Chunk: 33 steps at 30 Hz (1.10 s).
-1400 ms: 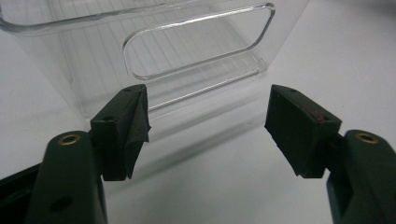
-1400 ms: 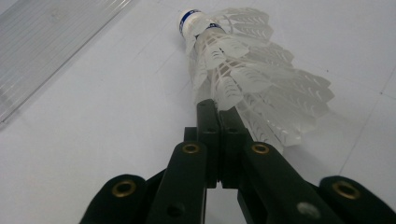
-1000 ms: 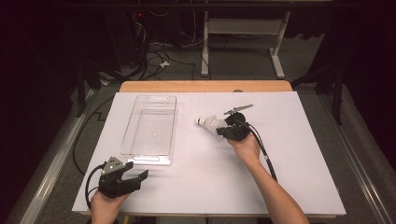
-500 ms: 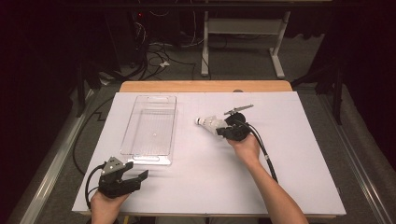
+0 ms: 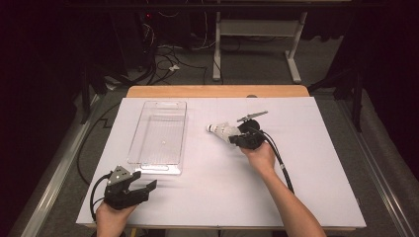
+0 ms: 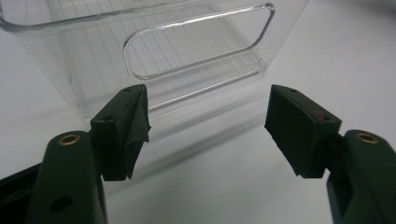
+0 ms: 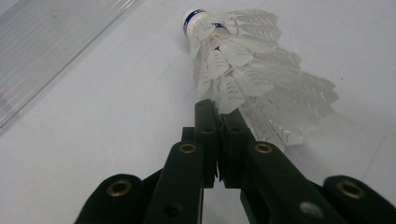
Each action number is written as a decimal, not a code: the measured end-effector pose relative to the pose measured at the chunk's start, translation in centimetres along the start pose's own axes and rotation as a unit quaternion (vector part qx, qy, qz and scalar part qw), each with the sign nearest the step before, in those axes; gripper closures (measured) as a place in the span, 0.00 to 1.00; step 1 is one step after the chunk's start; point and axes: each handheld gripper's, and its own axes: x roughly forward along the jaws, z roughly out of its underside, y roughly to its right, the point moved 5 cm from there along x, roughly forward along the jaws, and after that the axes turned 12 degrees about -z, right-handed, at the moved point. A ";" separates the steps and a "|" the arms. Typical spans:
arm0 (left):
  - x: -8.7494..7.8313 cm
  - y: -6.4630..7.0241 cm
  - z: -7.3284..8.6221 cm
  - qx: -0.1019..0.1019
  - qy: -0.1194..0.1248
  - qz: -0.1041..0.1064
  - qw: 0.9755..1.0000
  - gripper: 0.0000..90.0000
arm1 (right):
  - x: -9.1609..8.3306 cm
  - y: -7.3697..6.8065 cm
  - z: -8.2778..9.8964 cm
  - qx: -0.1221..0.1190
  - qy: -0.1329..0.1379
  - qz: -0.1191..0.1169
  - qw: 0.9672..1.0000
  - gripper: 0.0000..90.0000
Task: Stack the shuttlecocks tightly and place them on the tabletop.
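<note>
A white feathered shuttlecock (image 5: 222, 131) with a white cork tip lies on its side on the white table sheet, right of centre. My right gripper (image 5: 232, 139) reaches it from the right. In the right gripper view its jaws stand pressed together on the edge of the shuttlecock's (image 7: 252, 70) feather skirt, so this gripper (image 7: 217, 109) is shut on it. My left gripper (image 5: 150, 185) rests at the table's front left, open, nothing between its fingers. In the left gripper view, that gripper (image 6: 208, 126) faces the handle end of a clear plastic tray (image 6: 201, 42).
The clear tray (image 5: 148, 165) lies lengthwise on the left half of the table with nothing in it. A grey plate and a black cable trail from the right gripper. A wooden table edge (image 5: 217, 91) runs along the back; cables and a stand lie on the floor beyond.
</note>
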 end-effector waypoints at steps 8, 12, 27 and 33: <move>0.0 0.0 0.0 0.000 -0.001 0.000 1.000 0.35 | 0.2 0.0 0.1 0.002 -0.001 0.000 1.000 0.98; 0.0 0.0 0.0 0.001 -0.001 0.000 1.000 0.35 | 0.2 0.0 0.1 0.003 -0.001 -0.002 1.000 0.94; 0.0 0.0 0.0 0.001 -0.001 0.000 1.000 0.35 | 0.1 0.0 0.4 0.010 -0.004 -0.004 1.000 0.78; 0.2 0.0 -0.1 -0.002 -0.003 0.006 1.000 0.35 | 0.2 -0.2 0.6 0.013 -0.008 -0.005 1.000 0.71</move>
